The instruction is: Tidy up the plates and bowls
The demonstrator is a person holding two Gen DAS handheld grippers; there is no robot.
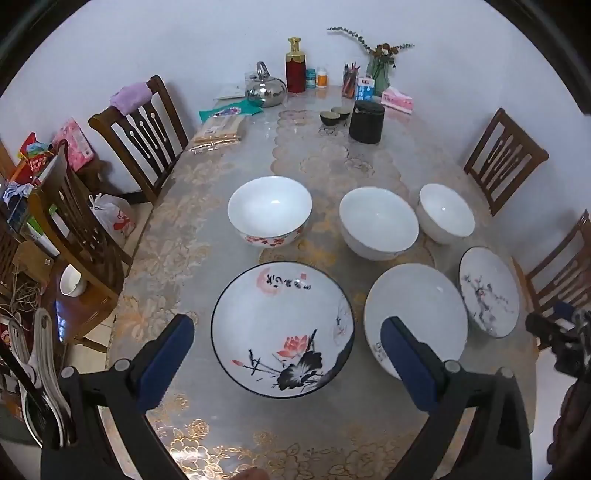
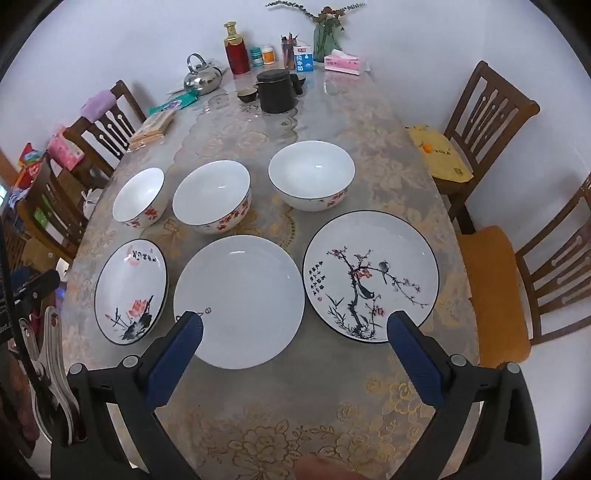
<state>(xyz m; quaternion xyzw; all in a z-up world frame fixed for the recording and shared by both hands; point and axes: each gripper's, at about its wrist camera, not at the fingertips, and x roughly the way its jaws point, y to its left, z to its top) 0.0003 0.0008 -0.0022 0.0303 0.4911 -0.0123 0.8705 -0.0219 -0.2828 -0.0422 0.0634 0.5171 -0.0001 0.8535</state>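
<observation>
Three plates lie in a front row on the table: a lotus plate [image 1: 282, 330] [image 2: 131, 291], a plain white plate [image 1: 415, 317] [image 2: 239, 301] and a plum-branch plate [image 1: 488, 291] [image 2: 371, 282]. Behind them stand three white bowls with red flowers: left [image 1: 269, 210] [image 2: 138, 197], middle [image 1: 378, 221] [image 2: 212, 197], right [image 1: 446, 213] [image 2: 311, 175]. My left gripper [image 1: 288, 338] is open and empty above the lotus plate. My right gripper [image 2: 295, 328] is open and empty, between the white plate and the plum-branch plate.
The far end of the table holds a steel kettle [image 1: 266, 88], a red bottle [image 1: 295, 66], a black canister [image 1: 366, 122], small dark cups [image 1: 334, 115], tissues [image 2: 341, 61] and a vase [image 2: 327, 35]. Wooden chairs [image 1: 142, 129] [image 2: 480, 107] stand on both sides.
</observation>
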